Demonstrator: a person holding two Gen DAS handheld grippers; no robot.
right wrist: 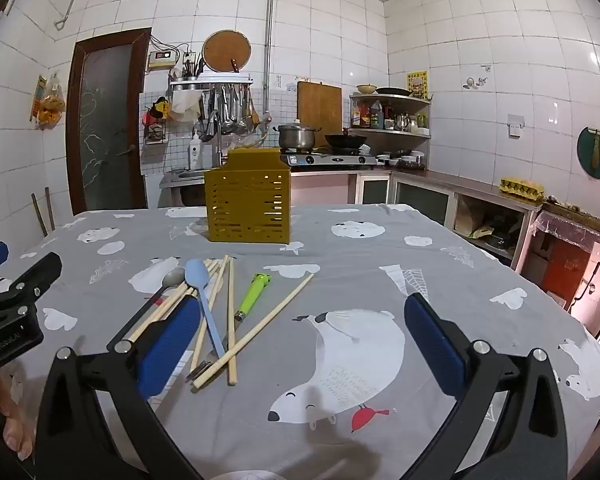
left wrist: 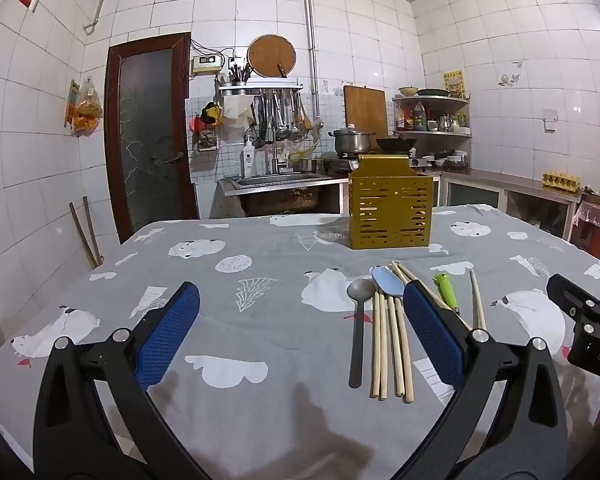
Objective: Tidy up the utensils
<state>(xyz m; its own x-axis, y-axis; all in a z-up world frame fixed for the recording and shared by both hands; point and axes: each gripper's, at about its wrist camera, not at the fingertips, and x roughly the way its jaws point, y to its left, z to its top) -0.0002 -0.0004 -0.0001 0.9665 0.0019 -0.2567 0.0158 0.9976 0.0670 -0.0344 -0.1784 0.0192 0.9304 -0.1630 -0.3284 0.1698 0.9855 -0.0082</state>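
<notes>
Hovering before the first pick: left claw and right claw both gaping wide, gripping nothing. Lying at twelve o'clock on the bench: chopsticks, spoons, near yellow holder. Needing a descent onto one utensil.

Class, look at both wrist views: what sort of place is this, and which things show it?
Most likely a home kitchen: a sink under hanging ladles, a gas stove with a pot, and a corner shelf of bottles.

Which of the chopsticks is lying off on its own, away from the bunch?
The chopstick right of the green-handled tool, angled toward the table's right; the others cluster beside the spoons.
</notes>
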